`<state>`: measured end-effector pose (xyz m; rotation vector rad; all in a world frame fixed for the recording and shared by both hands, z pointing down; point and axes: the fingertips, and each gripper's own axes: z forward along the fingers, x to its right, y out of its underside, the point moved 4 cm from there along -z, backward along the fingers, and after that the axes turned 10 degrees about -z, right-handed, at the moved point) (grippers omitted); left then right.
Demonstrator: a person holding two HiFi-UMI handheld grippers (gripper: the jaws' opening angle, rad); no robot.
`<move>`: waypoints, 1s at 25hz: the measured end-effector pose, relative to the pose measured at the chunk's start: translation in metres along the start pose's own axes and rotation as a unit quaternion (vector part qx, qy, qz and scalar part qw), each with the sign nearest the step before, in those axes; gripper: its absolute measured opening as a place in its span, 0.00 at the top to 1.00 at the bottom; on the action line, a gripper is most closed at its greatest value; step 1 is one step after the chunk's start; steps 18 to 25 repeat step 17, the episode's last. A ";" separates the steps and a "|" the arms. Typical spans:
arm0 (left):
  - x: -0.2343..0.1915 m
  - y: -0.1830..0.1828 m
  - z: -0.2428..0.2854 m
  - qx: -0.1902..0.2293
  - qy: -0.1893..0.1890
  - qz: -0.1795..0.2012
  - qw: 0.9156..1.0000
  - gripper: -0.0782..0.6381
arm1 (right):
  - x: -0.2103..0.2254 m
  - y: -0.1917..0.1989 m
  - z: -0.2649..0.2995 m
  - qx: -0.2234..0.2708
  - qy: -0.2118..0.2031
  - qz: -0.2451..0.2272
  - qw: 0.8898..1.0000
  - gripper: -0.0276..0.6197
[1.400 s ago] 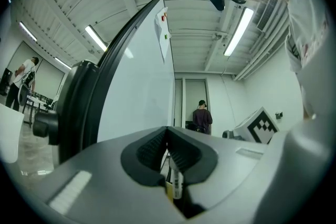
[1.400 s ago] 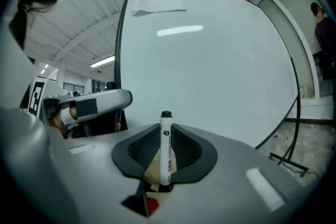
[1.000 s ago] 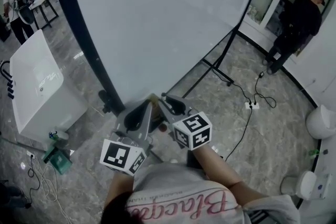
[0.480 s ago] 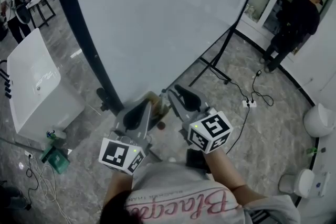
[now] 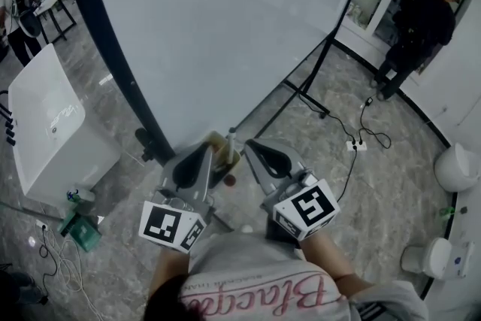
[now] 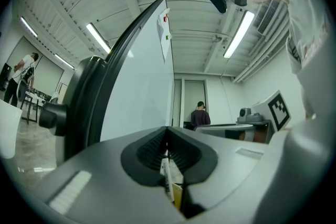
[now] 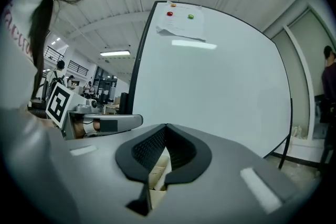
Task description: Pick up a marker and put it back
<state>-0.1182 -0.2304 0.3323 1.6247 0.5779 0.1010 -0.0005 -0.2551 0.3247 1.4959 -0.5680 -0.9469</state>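
Observation:
In the head view a pale marker (image 5: 230,137) stands upright in a brownish holder (image 5: 221,155) at the foot of the whiteboard (image 5: 225,34). My left gripper (image 5: 208,152) is just left of the holder, its jaws closed together on nothing. My right gripper (image 5: 252,146) is just right of it, also shut and empty. In the left gripper view the jaws of my left gripper (image 6: 167,128) meet, and the marker (image 6: 167,178) shows below them. In the right gripper view my right gripper (image 7: 166,126) is closed, with the beige holder (image 7: 157,173) under it.
The whiteboard's black stand legs (image 5: 304,98) spread over the marble floor. A white box (image 5: 52,124) stands at the left. A cable runs to a power strip (image 5: 359,146) at the right. A paper (image 7: 181,29) hangs high on the board under magnets. A person (image 5: 421,26) stands far right.
My right gripper has moved right, away from the left one. The marker now shows standing in the holder between them. The left gripper has hardly moved.

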 end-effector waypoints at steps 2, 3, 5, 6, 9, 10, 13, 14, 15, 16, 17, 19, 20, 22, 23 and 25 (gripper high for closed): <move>0.001 0.000 -0.001 -0.001 0.000 0.001 1.000 0.89 | -0.001 0.002 -0.001 -0.002 0.000 0.002 1.000 0.96; 0.001 0.000 -0.001 -0.002 0.000 0.002 1.000 0.89 | -0.002 0.002 -0.001 -0.003 0.000 0.003 1.000 0.96; 0.002 -0.001 -0.002 -0.002 0.001 0.004 1.000 0.89 | -0.004 0.002 -0.001 -0.004 -0.002 0.003 1.000 0.96; 0.002 -0.001 -0.003 -0.003 0.001 0.004 1.000 0.89 | -0.005 0.002 -0.001 -0.005 -0.002 0.001 1.000 0.96; 0.002 -0.002 -0.004 -0.004 -0.002 0.006 1.000 0.89 | -0.007 0.003 0.000 -0.007 -0.002 -0.003 1.000 0.96; 0.002 -0.002 -0.004 -0.003 -0.002 0.006 1.000 0.89 | -0.007 0.004 0.000 -0.008 -0.002 -0.003 1.000 0.96; 0.002 -0.002 -0.006 -0.002 -0.003 0.006 1.000 0.89 | -0.010 0.004 0.000 -0.006 -0.004 0.000 1.000 0.96; 0.002 -0.002 -0.007 -0.002 -0.002 0.006 1.000 0.89 | -0.011 0.005 0.000 -0.006 -0.004 0.000 1.000 0.96; 0.001 -0.002 -0.007 -0.002 -0.002 0.006 1.000 0.89 | -0.012 0.005 0.000 -0.006 -0.004 0.001 1.000 0.96; 0.001 -0.002 -0.007 -0.002 -0.002 0.006 1.000 0.89 | -0.012 0.005 0.000 -0.006 -0.005 0.002 1.000 0.96; 0.001 -0.002 -0.008 -0.002 -0.002 0.006 1.000 0.89 | -0.013 0.006 0.001 -0.006 -0.005 0.003 1.000 0.96; 0.001 -0.002 -0.008 -0.002 -0.002 0.006 1.000 0.89 | -0.013 0.006 0.001 -0.006 -0.005 0.003 1.000 0.96; 0.001 -0.002 -0.008 -0.002 -0.002 0.006 1.000 0.89 | -0.013 0.006 0.001 -0.006 -0.005 0.003 1.000 0.96; 0.001 -0.002 -0.008 -0.002 -0.002 0.006 1.000 0.89 | -0.013 0.006 0.001 -0.006 -0.005 0.003 1.000 0.96; 0.001 -0.002 -0.008 -0.002 -0.002 0.006 1.000 0.89 | -0.013 0.006 0.001 -0.006 -0.005 0.003 1.000 0.96; 0.001 -0.002 -0.008 -0.002 -0.002 0.006 1.000 0.89 | -0.013 0.006 0.001 -0.006 -0.005 0.003 1.000 0.96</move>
